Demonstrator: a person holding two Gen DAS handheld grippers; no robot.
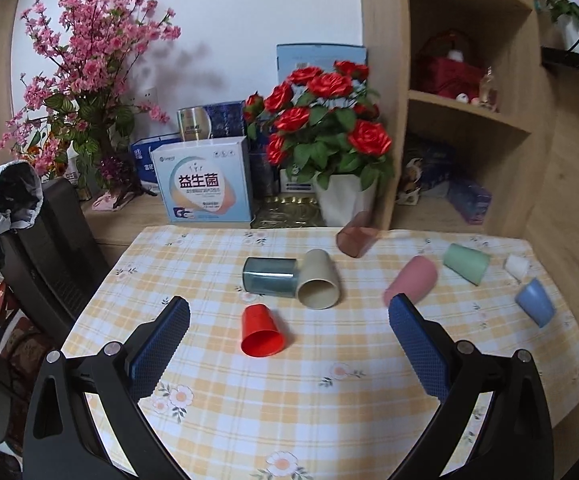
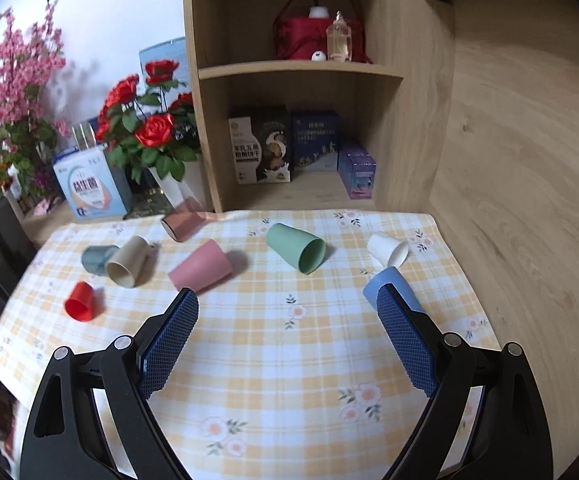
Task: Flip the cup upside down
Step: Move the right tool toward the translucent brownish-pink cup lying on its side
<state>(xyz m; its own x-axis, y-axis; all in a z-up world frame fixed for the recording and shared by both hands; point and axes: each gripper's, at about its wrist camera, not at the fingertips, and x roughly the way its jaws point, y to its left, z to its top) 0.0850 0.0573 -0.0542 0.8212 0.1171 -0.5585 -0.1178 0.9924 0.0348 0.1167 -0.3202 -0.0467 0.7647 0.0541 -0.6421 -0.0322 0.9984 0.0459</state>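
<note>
Nothing flipped yet: left gripper (image 1: 289, 316) and right gripper (image 2: 287, 312) both spread wide and empty, red cup (image 1: 260, 332) lying sideways at twelve o'clock between the left fingers, other cups toppled too.

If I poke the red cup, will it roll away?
Probably. The red cup lies on its side on the checked tablecloth, so it may roll, likely curving because it tapers. It looks like light plastic, so it should slide easily.

Home — flowers (image 1: 321, 120), shelves (image 2: 301, 68)
</note>
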